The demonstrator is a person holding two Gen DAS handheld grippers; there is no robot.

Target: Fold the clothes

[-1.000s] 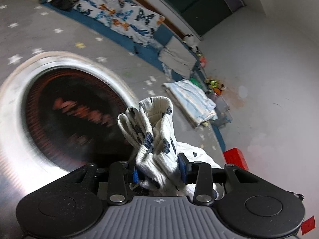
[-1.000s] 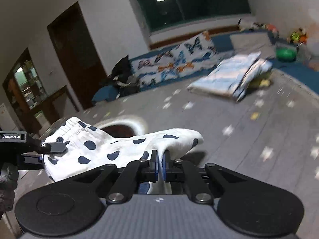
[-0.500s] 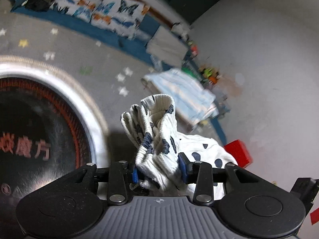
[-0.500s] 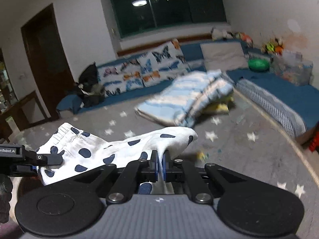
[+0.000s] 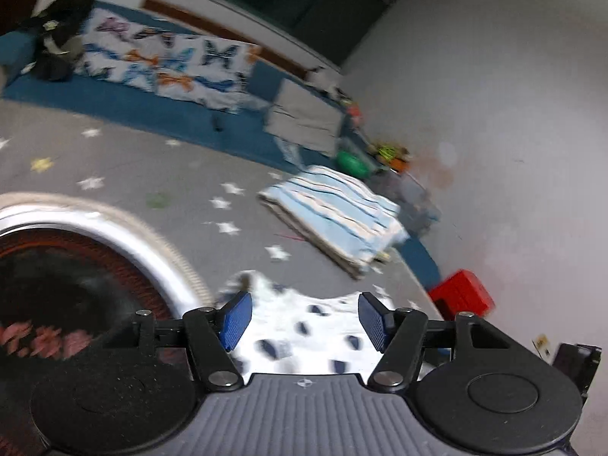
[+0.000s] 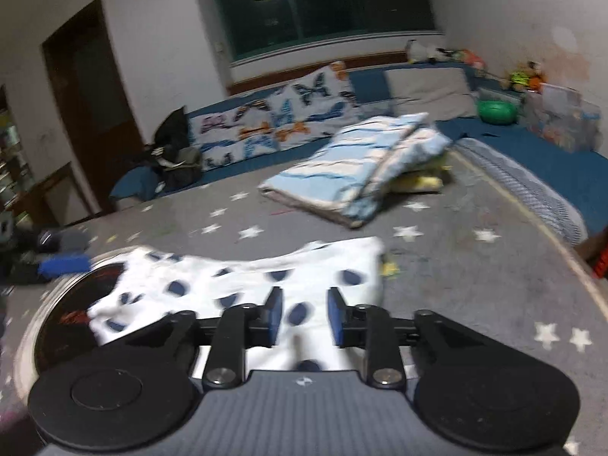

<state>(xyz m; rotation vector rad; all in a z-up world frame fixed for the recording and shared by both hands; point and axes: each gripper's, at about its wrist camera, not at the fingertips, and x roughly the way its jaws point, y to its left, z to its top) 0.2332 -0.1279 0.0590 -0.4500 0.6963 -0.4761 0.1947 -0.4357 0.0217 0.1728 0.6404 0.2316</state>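
A white garment with dark blue spots lies flat on the grey star-patterned carpet. In the left wrist view it spreads below and between the blue pads of my left gripper, whose jaws are opening and do not press on it. In the right wrist view the same garment stretches from the round tray edge to the right. My right gripper hangs over its near edge with jaws opening, the cloth seen through the gap and free of the pads.
A round metal tray with a dark red inside lies at the left, partly under the garment. A folded blue striped blanket lies further off. A red box stands by the wall. Blue mats and butterfly cushions line the far side.
Both grippers have let go of the spotted garment. It hung bunched in the left jaws and pinched in the right; now it lies spread on the carpet and both jaws stand apart.
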